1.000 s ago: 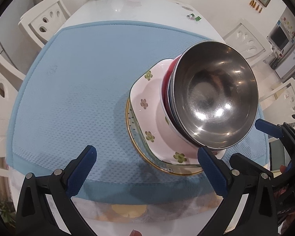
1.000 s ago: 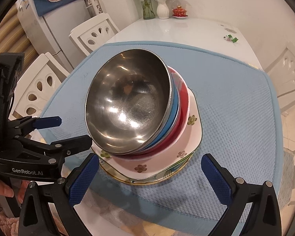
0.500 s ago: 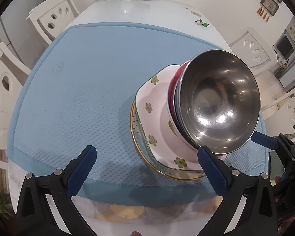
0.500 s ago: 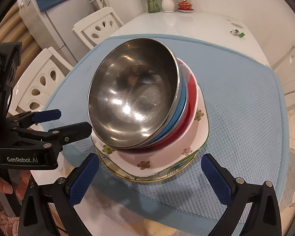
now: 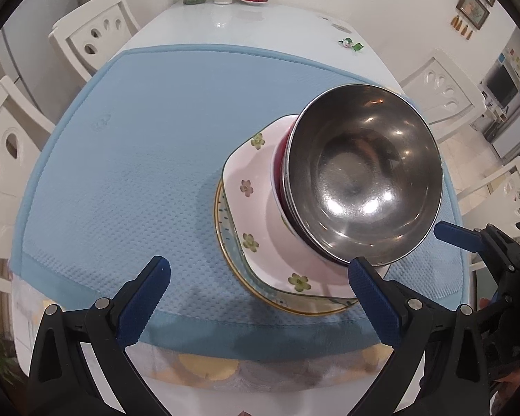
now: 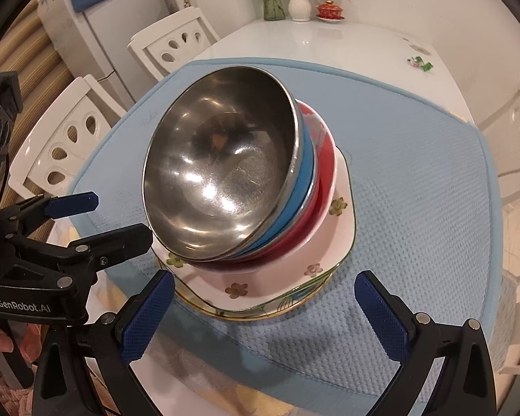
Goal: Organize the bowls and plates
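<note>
Fingers of the left gripper [image 5: 260, 287] and right gripper [image 6: 265, 303] both gape wide and empty beside the finished stack, steel bowl [image 6: 222, 180] topmost on the floral plate [image 6: 336, 239] near the worktop's near edge, so draw back level, brushing nothing.

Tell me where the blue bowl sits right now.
In the right wrist view, the blue bowl sits mid-stack, nested under the steel bowl and inside the red bowl, above the flowered plate.
</note>
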Demonstrator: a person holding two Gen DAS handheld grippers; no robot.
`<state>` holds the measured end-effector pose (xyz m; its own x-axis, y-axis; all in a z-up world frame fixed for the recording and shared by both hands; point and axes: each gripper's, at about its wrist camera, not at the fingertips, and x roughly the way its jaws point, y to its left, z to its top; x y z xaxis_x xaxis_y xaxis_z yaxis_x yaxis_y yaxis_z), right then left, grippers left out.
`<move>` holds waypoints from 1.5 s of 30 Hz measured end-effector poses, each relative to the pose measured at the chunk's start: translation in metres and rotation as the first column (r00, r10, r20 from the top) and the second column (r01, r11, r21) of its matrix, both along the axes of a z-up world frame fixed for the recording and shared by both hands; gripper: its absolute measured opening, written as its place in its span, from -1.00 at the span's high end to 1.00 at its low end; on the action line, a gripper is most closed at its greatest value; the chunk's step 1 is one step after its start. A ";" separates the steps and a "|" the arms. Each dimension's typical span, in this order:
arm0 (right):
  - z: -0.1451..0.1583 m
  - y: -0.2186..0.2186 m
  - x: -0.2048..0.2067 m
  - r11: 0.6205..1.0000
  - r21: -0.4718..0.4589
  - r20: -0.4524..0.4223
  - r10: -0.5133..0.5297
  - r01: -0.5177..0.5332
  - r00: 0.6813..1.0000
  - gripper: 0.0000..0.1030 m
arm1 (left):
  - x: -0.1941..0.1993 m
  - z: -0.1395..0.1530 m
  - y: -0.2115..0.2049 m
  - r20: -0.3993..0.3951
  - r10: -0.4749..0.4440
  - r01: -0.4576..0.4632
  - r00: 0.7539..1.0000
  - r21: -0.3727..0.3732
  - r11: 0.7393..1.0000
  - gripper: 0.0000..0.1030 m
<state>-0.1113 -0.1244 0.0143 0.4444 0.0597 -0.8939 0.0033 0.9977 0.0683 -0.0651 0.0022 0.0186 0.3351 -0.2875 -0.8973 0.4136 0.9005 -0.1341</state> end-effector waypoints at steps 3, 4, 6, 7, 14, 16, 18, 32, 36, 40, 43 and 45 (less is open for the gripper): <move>-0.001 0.000 0.000 1.000 0.001 -0.012 0.014 -0.014 1.000 -1.00 | -0.001 0.000 0.000 -0.002 0.018 -0.018 1.000 0.005 1.000 -0.99; -0.001 -0.001 0.000 1.000 0.005 -0.011 0.013 -0.013 1.000 -1.00 | -0.002 0.000 -0.001 0.000 0.019 -0.019 1.000 0.005 1.000 -0.99; -0.001 -0.004 0.000 1.000 0.012 -0.012 0.005 -0.005 1.000 -1.00 | -0.004 0.002 -0.003 0.018 0.022 -0.023 1.000 0.012 1.000 -0.99; -0.002 -0.006 0.000 1.000 0.012 -0.016 0.002 -0.002 1.000 -1.00 | -0.005 0.002 -0.003 0.022 0.024 -0.025 0.999 0.016 1.000 -0.99; -0.009 -0.008 0.001 1.000 0.013 -0.053 0.005 -0.004 0.999 -1.00 | -0.014 0.000 -0.008 0.018 0.037 -0.038 0.999 0.026 0.999 -0.99; -0.009 -0.008 0.000 1.000 0.016 -0.049 0.009 -0.009 0.999 -1.00 | -0.015 0.000 -0.007 0.019 0.042 -0.042 0.999 0.026 0.999 -0.99; -0.007 -0.006 0.000 1.000 0.012 -0.042 0.019 -0.018 0.999 -1.00 | -0.015 0.000 -0.006 0.022 0.051 -0.052 0.998 0.033 0.998 -0.99; -0.008 -0.008 -0.002 1.000 0.021 -0.049 0.023 -0.022 0.999 -1.00 | -0.013 -0.003 -0.006 0.011 0.063 -0.064 0.998 0.040 0.997 -0.99; -0.009 -0.009 -0.003 0.999 0.026 -0.055 0.024 -0.023 0.998 -1.00 | -0.013 -0.005 -0.006 0.007 0.065 -0.065 0.998 0.041 0.997 -0.99; -0.008 -0.007 -0.002 0.999 0.020 -0.056 0.031 -0.030 0.998 -1.00 | -0.014 -0.006 -0.005 0.004 0.065 -0.065 0.998 0.039 0.997 -0.99; -0.009 -0.006 -0.002 0.999 0.023 -0.057 0.030 -0.029 0.998 -1.00 | -0.014 -0.005 -0.005 0.004 0.065 -0.065 0.998 0.040 0.997 -0.99; -0.009 -0.006 -0.002 0.999 0.024 -0.057 0.029 -0.028 0.998 -1.00 | -0.014 -0.007 -0.004 0.001 0.066 -0.066 0.998 0.039 0.997 -0.99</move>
<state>-0.1136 -0.1305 0.0053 0.3900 0.0927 -0.9161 -0.0204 0.9955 0.0921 -0.0792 -0.0018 0.0120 0.3519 -0.2292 -0.9075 0.3526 0.9306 -0.0983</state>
